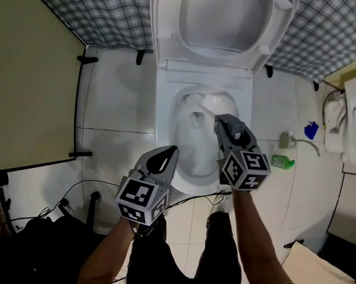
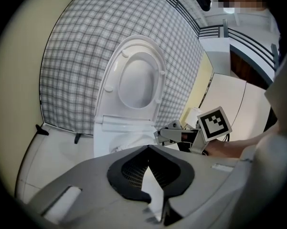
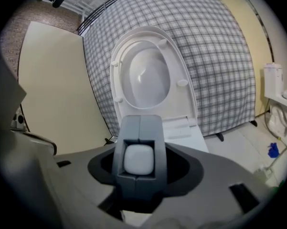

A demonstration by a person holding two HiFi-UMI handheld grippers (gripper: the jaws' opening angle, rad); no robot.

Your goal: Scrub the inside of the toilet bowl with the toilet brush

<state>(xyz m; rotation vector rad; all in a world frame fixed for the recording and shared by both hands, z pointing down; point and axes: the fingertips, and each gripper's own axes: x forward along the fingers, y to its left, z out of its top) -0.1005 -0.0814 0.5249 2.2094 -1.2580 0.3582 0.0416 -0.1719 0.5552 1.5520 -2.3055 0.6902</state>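
Closest to us, dark trouser legs (image 1: 172, 256) stand on the white tiled floor (image 1: 115, 114). Just ahead we see the left gripper (image 1: 173, 151) over the near left rim of the toilet bowl (image 1: 192, 155). Its fingers are pressed together at the tips and pinch nothing; only white porcelain shows through the gap behind them.

The right gripper (image 1: 226, 120) hangs further in, above the bowl's right half, side by side with the left one and apart from it. Its fingers stand spread and clamp a grey square-edged piece (image 3: 140, 128), which has a seam down its middle and a white rounded panel set into it. We cannot tell whether this piece belongs to the toilet brush, and we make out no bristle end in any view. The gripper and the piece cover part of the bowl.

The bowl lies open just beyond the jaws, white and glossy. To its right a small green object (image 1: 282, 161) and a blue one (image 1: 311, 130) lie on the floor.

Behind the bowl, the raised seat and lid (image 1: 222, 10) stand upright in front of a grey checked wall covering (image 1: 106, 10). A cream panel (image 1: 23, 81) closes the left side.
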